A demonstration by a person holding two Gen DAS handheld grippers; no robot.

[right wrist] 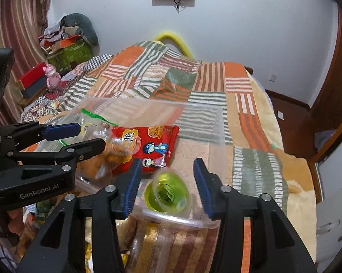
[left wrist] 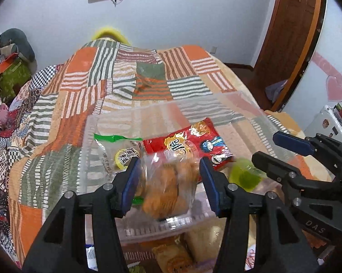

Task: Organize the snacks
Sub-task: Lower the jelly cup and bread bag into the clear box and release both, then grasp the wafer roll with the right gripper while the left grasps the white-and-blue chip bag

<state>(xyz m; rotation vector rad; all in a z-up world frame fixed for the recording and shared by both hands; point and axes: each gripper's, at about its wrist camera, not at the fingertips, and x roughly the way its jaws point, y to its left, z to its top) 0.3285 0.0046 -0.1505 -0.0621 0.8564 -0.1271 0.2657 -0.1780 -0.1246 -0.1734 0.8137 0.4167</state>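
Note:
A clear plastic bin lies on the patchwork bed. In it are a red snack packet, a clear packet with a green top, a clear bag of orange pastries and a green jelly cup. My left gripper is open, its blue pads either side of the pastry bag and apart from it. My right gripper is open around the blurred jelly cup, not touching it.
More snack packets lie on the bed in front of the bin's near rim. Boxes and a pink toy stand left of the bed. A wooden door is at right, and a white cabinet.

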